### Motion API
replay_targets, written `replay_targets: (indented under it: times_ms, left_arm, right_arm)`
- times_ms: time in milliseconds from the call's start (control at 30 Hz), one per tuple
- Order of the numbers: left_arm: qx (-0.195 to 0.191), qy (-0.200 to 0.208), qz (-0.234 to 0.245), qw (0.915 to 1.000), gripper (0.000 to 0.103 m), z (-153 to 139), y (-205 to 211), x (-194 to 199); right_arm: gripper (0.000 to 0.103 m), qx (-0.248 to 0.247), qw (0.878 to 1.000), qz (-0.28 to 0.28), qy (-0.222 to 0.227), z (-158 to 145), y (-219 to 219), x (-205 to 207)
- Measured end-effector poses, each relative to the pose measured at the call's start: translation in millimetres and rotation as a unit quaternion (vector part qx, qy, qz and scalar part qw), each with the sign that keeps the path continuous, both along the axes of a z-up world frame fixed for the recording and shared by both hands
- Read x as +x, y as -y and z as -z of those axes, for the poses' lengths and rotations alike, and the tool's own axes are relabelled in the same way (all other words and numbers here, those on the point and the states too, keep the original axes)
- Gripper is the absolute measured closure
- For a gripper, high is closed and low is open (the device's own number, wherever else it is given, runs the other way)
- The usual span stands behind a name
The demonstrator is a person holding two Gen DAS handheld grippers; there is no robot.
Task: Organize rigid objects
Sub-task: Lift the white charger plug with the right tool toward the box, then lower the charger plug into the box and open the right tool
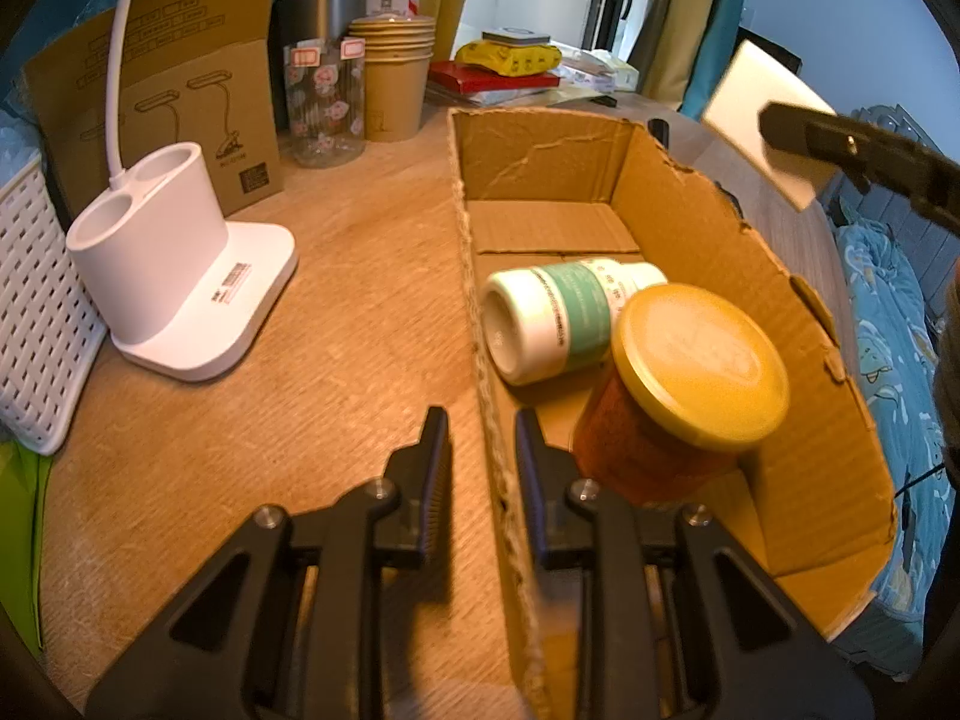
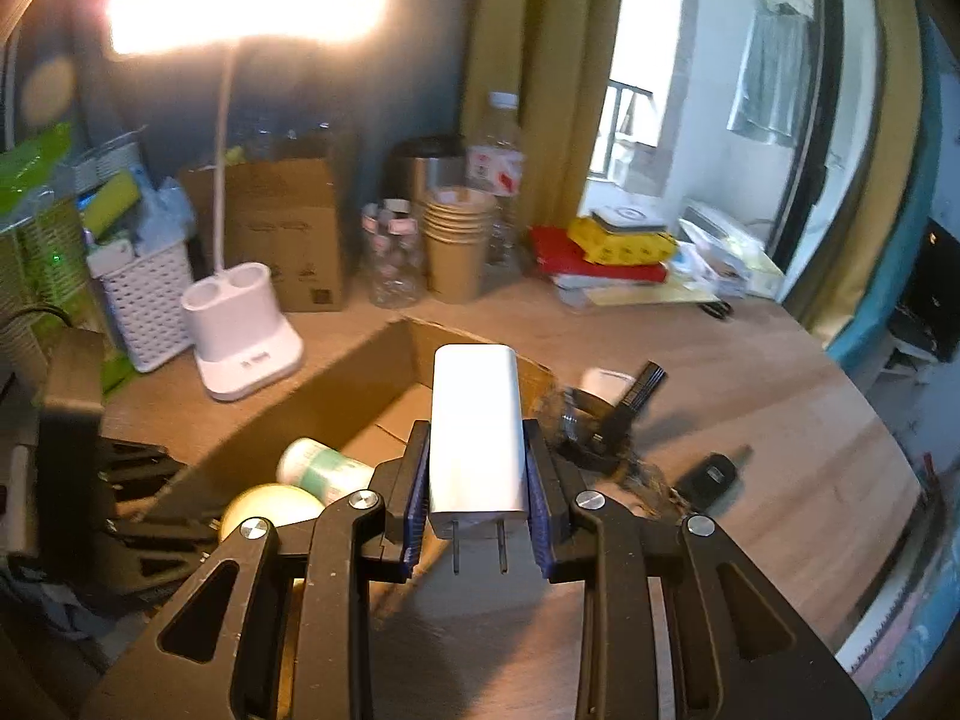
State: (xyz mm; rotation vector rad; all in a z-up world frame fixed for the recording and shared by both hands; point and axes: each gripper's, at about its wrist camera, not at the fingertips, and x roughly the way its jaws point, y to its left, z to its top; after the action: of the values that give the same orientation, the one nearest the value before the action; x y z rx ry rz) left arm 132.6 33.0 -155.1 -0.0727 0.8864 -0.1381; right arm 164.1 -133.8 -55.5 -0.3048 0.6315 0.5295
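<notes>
White plastic is clamped between the blue pads of the right hand-held gripper (image 2: 477,480): a rectangular charger (image 2: 475,432) is held lengthwise, its two metal prongs turned back toward the camera. It is carried in the air over the near end of an open cardboard box (image 1: 720,228), clear of the tabletop (image 1: 336,312).

The left hand-held gripper (image 1: 482,438) is seen nearly closed, with its fingers set astride the box's torn left wall (image 1: 480,324), one outside and one inside. Whether the pads actually press on the cardboard cannot be told from the pictures.

Inside the box two containers are found. A white bottle with a green label (image 1: 558,318) is laid on its side, its base turned toward the left wall. Just beside it, and touching it, a brown jar with a yellow lid (image 1: 699,366) is leaned at a tilt in the near part of the box. The far half of the box floor is left bare.

On the tabletop right of the box, a black binder clip (image 2: 624,414), a small white object (image 2: 606,387) and a dark key fob (image 2: 711,474) are seen. To the left of the box a white desk lamp (image 1: 180,276) is stood, switched on. Behind it a flat carton (image 1: 180,96), a patterned glass jar (image 1: 324,102) and a stack of paper cups (image 1: 393,78) are ranged along the back.
</notes>
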Motion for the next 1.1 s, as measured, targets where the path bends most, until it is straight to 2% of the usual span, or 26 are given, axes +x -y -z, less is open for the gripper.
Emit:
replay_targets:
  times_ms: [133,300,667,933,1100]
  left_arm:
    - [0.0,0.0,0.0,1.0,0.079,0.0,0.2,0.2]
    - [-0.001,0.0,0.0,1.0,0.079,0.0,0.0,0.0]
    - [0.001,0.0,-0.001,1.0,0.079,-0.1,1.0,-0.6]
    - [-0.001,-0.001,-0.003,1.0,0.079,-0.2,0.3,-1.0]
    - [-0.001,-0.001,-0.003,1.0,0.079,-0.1,0.4,-0.3]
  right_arm:
    - [0.073,0.01,1.0,-0.013,-0.011,1.1,-12.2,-0.5]
    - [0.073,0.033,0.998,-0.019,-0.049,12.2,-25.4,-0.1]
    - [0.073,0.017,0.994,0.048,-0.095,43.2,-16.7,6.7]
    - [0.073,-0.026,0.994,0.073,-0.073,47.9,-24.2,-10.1]
    - [0.071,-0.039,0.995,0.063,-0.068,43.0,-27.0,-19.0]
